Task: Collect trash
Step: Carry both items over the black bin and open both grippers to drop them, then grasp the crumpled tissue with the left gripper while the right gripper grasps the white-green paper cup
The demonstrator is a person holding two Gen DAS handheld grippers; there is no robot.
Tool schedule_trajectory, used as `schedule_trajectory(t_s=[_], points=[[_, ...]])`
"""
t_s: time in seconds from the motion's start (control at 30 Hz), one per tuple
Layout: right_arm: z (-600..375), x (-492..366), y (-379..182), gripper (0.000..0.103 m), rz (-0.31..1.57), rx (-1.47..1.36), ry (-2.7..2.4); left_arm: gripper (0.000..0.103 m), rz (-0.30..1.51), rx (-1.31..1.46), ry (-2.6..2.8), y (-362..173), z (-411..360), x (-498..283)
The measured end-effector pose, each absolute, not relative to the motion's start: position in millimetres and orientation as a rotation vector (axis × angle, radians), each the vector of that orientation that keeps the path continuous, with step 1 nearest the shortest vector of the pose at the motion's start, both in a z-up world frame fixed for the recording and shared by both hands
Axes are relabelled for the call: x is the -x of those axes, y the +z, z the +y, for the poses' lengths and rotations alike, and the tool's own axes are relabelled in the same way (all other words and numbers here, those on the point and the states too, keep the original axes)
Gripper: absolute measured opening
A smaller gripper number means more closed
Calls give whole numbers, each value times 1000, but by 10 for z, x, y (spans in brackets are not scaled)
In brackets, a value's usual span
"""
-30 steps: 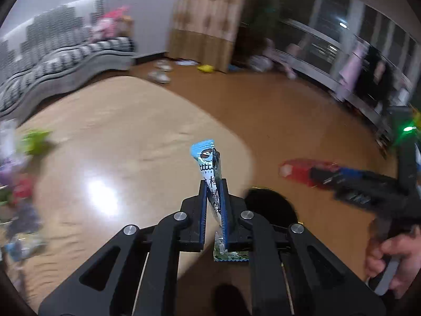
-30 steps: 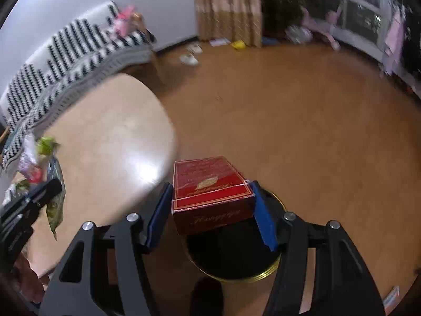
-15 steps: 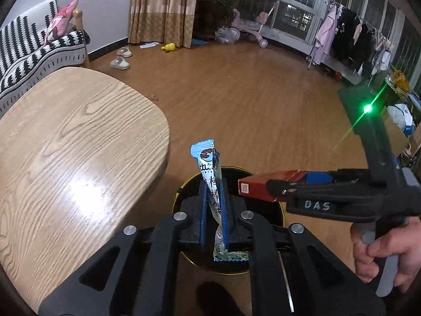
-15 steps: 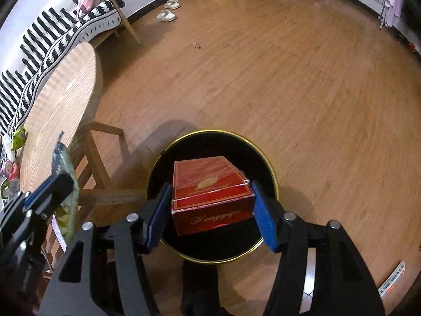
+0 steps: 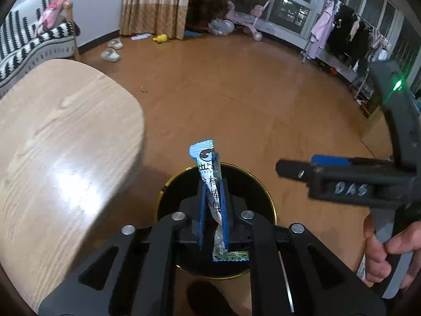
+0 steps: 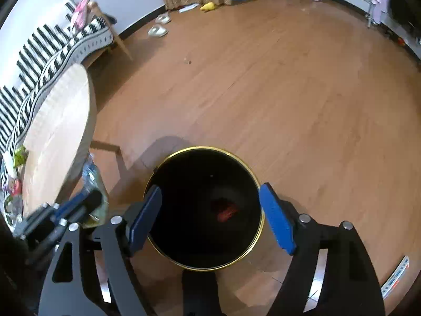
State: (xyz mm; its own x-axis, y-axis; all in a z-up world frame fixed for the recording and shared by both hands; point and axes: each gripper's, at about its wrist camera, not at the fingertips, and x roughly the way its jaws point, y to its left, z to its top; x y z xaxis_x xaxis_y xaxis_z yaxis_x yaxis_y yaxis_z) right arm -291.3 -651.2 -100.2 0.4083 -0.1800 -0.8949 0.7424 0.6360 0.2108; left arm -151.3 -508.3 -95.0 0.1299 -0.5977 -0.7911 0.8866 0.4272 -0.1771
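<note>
My left gripper (image 5: 212, 184) is shut on a blue-and-white snack wrapper (image 5: 206, 158) that stands upright between its pads, right above the black, gold-rimmed bin (image 5: 271, 202). To its right, held by a hand (image 5: 381, 247), my right gripper (image 5: 297, 167) hovers over the same bin. In the right wrist view that gripper (image 6: 210, 188) has its jaws opening, with nothing between the blue pads. A red box (image 6: 227, 210) lies deep inside the bin (image 6: 202, 148). The left gripper (image 6: 89, 200) and its wrapper (image 6: 90, 176) show at the left.
A rounded wooden table (image 5: 52, 144) stands just left of the bin, with several wrappers (image 6: 18, 155) at its far end. Behind it is a black-and-white striped sofa (image 5: 23, 44). Slippers (image 5: 110, 54) lie on the wood floor (image 6: 289, 92).
The right gripper let go of the red box, which dropped into the bin, and its jaws spread wider. Both grippers swung from the table to over the bin and sank.
</note>
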Motion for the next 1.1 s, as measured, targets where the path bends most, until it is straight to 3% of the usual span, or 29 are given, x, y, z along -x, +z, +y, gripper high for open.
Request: schedule_trajectory(t_s=[0.1,0.13,0.17,0.2,0.23,0.5,0.63,1.1], points=[[-6566,2999,-911,77,952,-686,-652,17,925,-378,-1128,-958,-5158,1559],[-6576,3026,-882,77,939,-691,-658,37,920,-380,-1134,-951,-5175,1573],[-6587,3050,-850,77,925,-694,-665,66,914,-377,-1132,-936,-5188,1575],[-6592,3063,-819,77,915,-695,-672,76,905,-365,-1129,-922,-5174,1578],[-6597,3081,-785,77,902,-698,-678,79,896,-350,-1129,-902,-5163,1580],[-6471,3037,-587,78,857,-664,-681,80,881,-340,-1089,-649,-4845,1447],[-6099,2684,-431,80,859,-572,-608,89,831,-333,-1023,-405,-4432,1290],[-3671,732,101,80,879,-270,-98,91,827,-173,-521,-14,-1873,151]])
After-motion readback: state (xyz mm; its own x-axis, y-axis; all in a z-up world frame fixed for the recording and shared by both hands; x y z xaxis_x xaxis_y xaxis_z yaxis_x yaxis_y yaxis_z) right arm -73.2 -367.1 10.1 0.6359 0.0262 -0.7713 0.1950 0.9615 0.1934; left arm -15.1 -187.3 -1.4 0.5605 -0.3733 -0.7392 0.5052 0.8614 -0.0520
